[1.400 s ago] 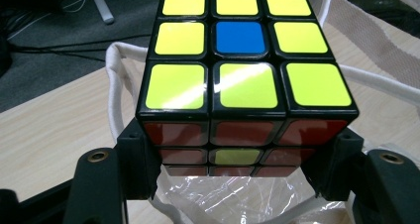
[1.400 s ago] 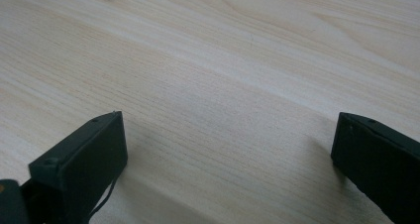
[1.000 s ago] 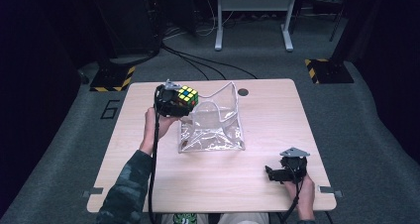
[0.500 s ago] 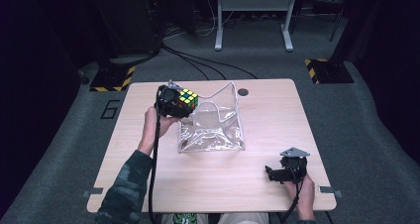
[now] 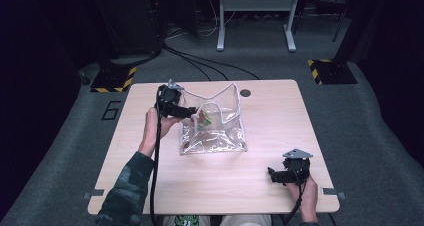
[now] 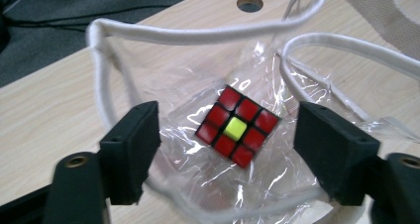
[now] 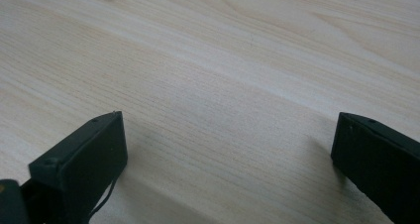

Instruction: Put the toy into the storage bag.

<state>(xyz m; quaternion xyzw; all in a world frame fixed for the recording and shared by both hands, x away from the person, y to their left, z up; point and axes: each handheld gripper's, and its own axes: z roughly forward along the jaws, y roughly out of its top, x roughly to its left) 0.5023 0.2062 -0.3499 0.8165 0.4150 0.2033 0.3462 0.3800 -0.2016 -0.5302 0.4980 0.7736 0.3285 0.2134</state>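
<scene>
A puzzle cube point(image 6: 237, 127), its upper face red with a yellow centre, lies inside a clear plastic bag point(image 6: 163, 75) with a white cord rim. From the high view the cube point(image 5: 202, 118) shows through the bag point(image 5: 220, 136) near its left wall. My left gripper point(image 5: 191, 113) hangs open over the bag's left rim, and in its own view the left gripper point(image 6: 230, 130) has its jaws wide apart above the cube without touching it. My right gripper point(image 5: 272, 175) rests open near the table's front right, and the right gripper point(image 7: 228, 149) holds nothing over bare wood.
The light wooden table point(image 5: 250, 196) has a round cable hole point(image 5: 245, 92) behind the bag. Dark floor, cables and a desk frame point(image 5: 255, 6) lie beyond the far edge. Striped floor markers point(image 5: 112, 81) sit at the back left and right.
The left gripper was shut on the cube at the bag's left rim. It has opened, and the cube now lies inside the bag. The right gripper has stayed put.
</scene>
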